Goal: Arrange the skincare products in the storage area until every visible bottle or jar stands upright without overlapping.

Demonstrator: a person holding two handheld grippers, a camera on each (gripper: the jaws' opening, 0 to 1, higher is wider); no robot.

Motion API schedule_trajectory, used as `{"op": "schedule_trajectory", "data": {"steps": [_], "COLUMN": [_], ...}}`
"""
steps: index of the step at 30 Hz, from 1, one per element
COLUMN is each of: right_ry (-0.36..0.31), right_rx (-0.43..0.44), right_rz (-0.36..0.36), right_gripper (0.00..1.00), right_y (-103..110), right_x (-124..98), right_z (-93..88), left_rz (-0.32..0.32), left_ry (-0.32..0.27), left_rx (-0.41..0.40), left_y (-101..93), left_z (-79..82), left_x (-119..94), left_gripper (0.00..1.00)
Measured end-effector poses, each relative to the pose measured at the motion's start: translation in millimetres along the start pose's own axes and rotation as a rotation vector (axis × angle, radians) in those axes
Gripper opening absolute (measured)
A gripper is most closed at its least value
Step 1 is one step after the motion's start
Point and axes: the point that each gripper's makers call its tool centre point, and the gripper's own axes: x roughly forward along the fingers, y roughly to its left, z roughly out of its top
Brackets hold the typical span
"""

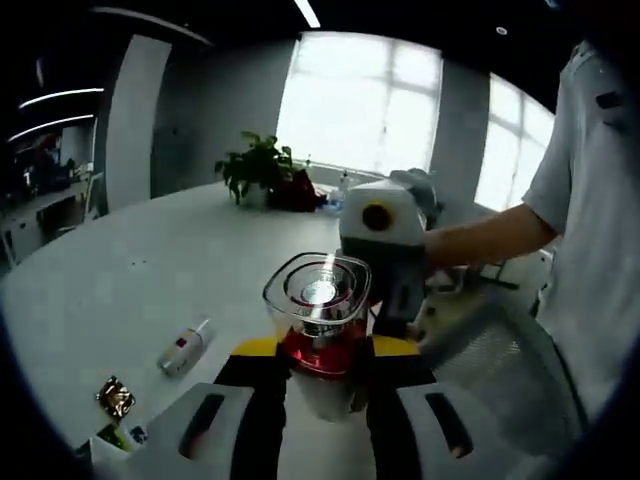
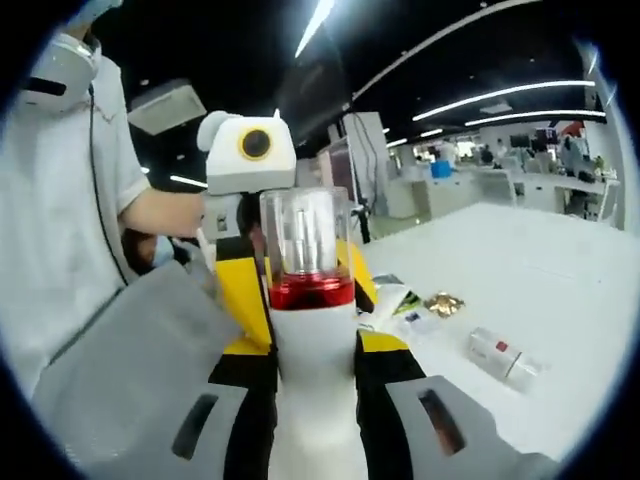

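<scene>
A skincare bottle with a clear cap, a red band and a white body is held up off the table. In the left gripper view my left gripper is shut on it at the red band. My right gripper reaches in from behind on the right. In the right gripper view the bottle stands upright, my right gripper shut on its white body. The left gripper's yellow fingers flank it from the far side. A small white tube lies on its side on the table.
The white table also holds a gold wrapper, some leaflets and a potted plant at its far edge. A person in a white shirt stands close by, beside a grey mesh chair.
</scene>
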Motion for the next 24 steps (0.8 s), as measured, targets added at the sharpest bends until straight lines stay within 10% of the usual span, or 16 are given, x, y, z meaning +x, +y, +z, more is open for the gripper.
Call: {"op": "schedule_trajectory", "data": {"steps": [24], "right_ry": [0.077], "right_rx": [-0.112], "right_rz": [-0.15], "right_gripper": [0.28], "right_y": [-51], "right_x": [-30], "right_z": [-50.1], "left_rz": [-0.003], "left_ry": [0.109], "left_rx": [0.057], "left_y": [18.3], "left_z": [-14.6], "left_x": [65], "left_gripper": [0.25]}}
